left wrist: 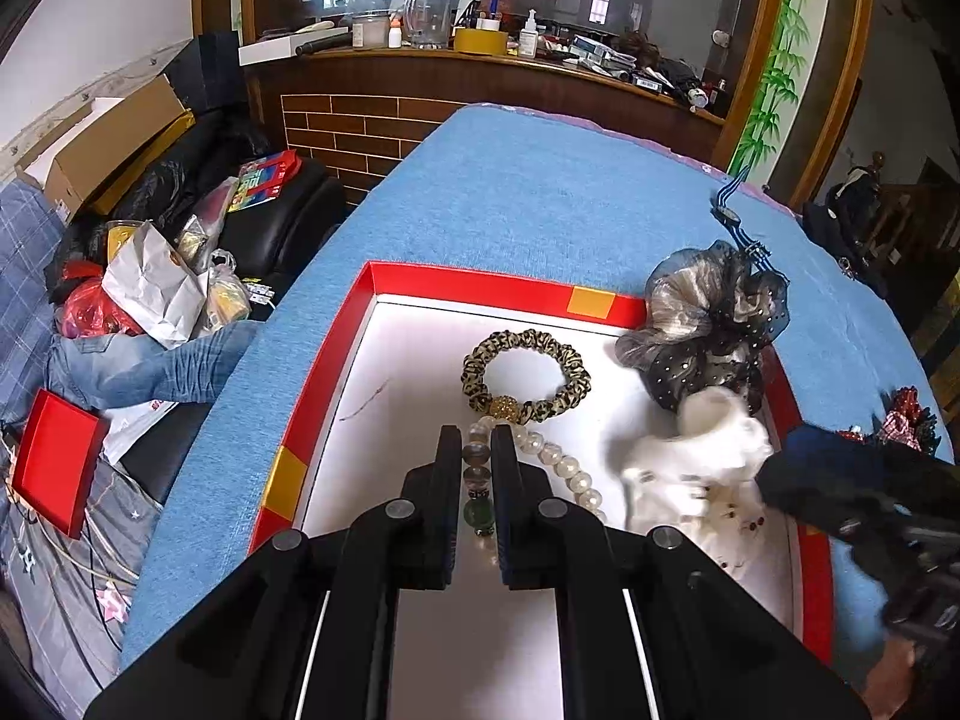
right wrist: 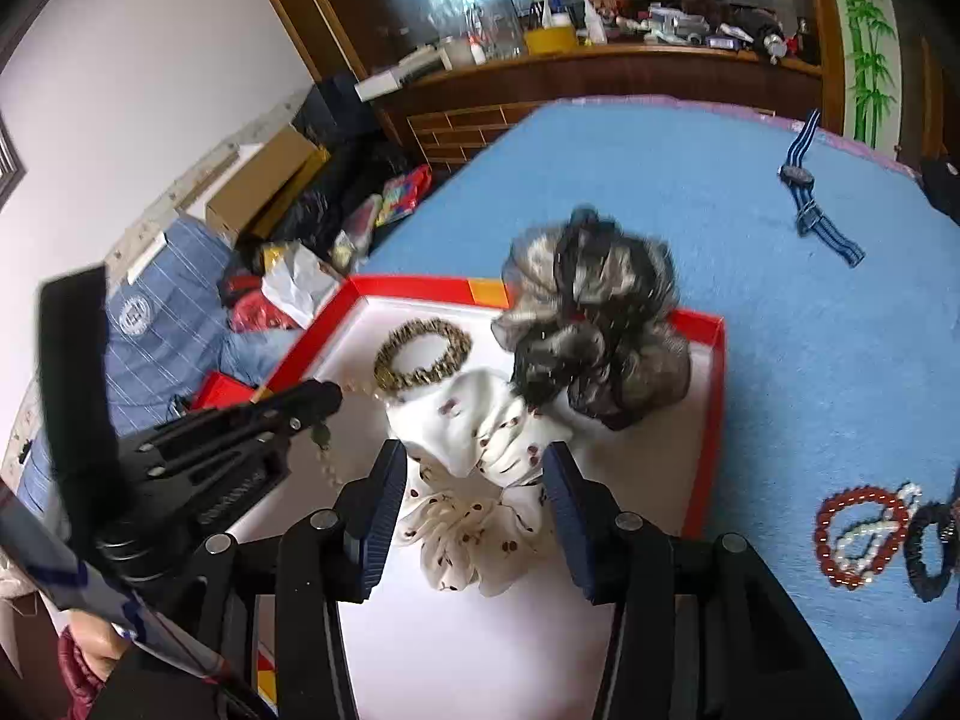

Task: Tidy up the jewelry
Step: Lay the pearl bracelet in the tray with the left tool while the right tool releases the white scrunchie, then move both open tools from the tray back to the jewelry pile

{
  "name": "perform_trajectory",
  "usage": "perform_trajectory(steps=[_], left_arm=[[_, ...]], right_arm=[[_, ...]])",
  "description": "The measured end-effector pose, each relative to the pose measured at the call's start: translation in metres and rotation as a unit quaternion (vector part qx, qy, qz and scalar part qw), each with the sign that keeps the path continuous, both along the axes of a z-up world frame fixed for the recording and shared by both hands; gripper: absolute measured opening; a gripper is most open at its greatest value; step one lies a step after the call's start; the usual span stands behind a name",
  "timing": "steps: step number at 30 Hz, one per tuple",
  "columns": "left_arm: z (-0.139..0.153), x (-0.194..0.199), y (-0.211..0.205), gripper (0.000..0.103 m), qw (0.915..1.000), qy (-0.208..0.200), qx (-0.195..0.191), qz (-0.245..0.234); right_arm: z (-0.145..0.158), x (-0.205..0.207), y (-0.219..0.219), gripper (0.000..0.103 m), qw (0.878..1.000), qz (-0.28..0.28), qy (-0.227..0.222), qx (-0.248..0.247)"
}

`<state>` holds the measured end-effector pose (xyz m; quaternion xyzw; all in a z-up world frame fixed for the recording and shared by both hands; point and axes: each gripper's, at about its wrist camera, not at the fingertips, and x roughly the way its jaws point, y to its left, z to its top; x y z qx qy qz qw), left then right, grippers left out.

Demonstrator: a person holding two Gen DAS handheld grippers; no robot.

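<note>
A red box with a white floor [left wrist: 480, 285] [right wrist: 414, 287] lies on the blue cloth. In it are a leopard-print scrunchie [left wrist: 525, 372] [right wrist: 420, 357], a black and grey organza scrunchie [left wrist: 708, 324] [right wrist: 594, 336] and a white dotted scrunchie [left wrist: 696, 456] [right wrist: 480, 504]. My left gripper [left wrist: 477, 450] [right wrist: 327, 399] is shut on a pearl strand [left wrist: 558, 462] [right wrist: 327, 456] at its grey and green beads. My right gripper [right wrist: 474, 474] [left wrist: 840, 492] is open, its fingers standing either side of the white scrunchie, which rests on the box floor.
On the cloth to the right lie a blue-striped watch [right wrist: 804, 192] [left wrist: 729, 213], a red bead bracelet [right wrist: 828, 534] with a pearl one inside it, and a black hair tie [right wrist: 924, 546]. Clutter, bags and boxes fill the sofa to the left [left wrist: 150, 276].
</note>
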<state>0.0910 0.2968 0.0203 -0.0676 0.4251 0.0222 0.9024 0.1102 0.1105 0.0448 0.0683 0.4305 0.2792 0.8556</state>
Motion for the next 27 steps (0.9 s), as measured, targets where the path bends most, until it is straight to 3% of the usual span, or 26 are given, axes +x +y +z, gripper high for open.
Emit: perform_trajectory(steps=[8,16,20,23,27], left_arm=[[0.025,-0.013,-0.005,0.009,0.9997,-0.022,0.002,0.011],[0.043,-0.048,-0.050,0.010,0.9983,-0.051,-0.012,-0.024],[0.035,-0.063,-0.095,0.011,0.9967,-0.045,-0.017,-0.065],[0.026,-0.071,-0.129,0.025,0.9951,-0.032,-0.023,-0.091],[0.016,-0.072,-0.165,0.028,0.9930,-0.014,-0.014,-0.116]], right_arm=[[0.021,-0.015,-0.040,0.052,0.999,-0.028,-0.023,0.033],[0.024,-0.043,-0.131,0.052,0.992,-0.106,-0.053,0.049],[0.020,-0.059,-0.196,0.052,0.983,-0.162,-0.067,0.046],[0.015,-0.070,-0.242,0.051,0.971,-0.218,-0.082,0.047],[0.000,-0.073,-0.284,0.051,0.959,-0.268,-0.071,0.061]])
